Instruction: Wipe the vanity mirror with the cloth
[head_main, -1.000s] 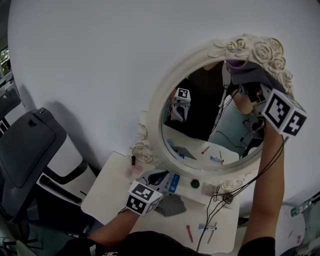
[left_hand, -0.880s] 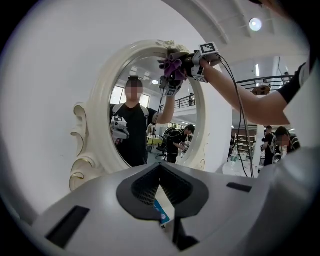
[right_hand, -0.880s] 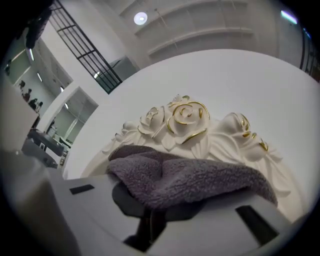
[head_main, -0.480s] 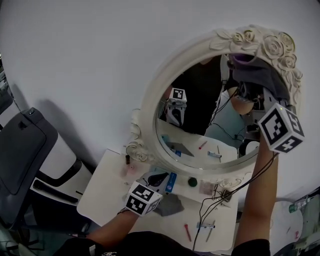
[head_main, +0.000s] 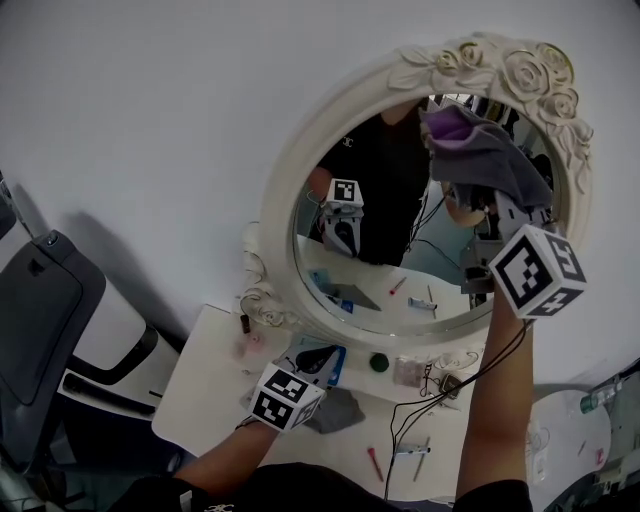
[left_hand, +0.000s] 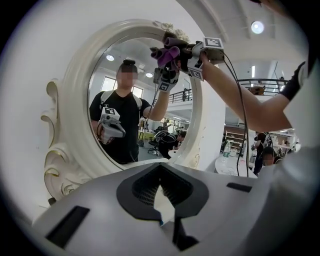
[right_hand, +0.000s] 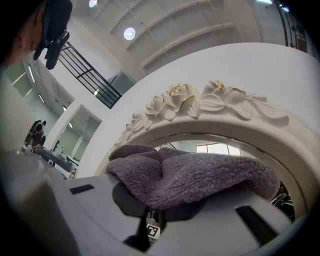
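Cloth (head_main: 485, 155) clamped in right tongs (head_main: 495, 205) against mirror (head_main: 400, 250) top beneath rose-carved frame (head_main: 525, 75); left tongs (head_main: 318, 362) closed, empty, above cluttered table (head_main: 200, 390).

The right tongs (right_hand: 154, 216) have swept the cloth (head_main: 485, 155) leftward across the mirror (head_main: 290, 200).

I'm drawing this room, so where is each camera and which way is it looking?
Head view: on the person's head, looking down at the mirror and table; both forearms, left gripper and right gripper show.
Left gripper view: on the left gripper, low, looking up into the mirror; its housing and the right arm show.
Right gripper view: on the right gripper, facing the mirror's rose top; its jaws clamp the cloth.
Shared: head and left gripper views both show the cloth at the mirror's top.
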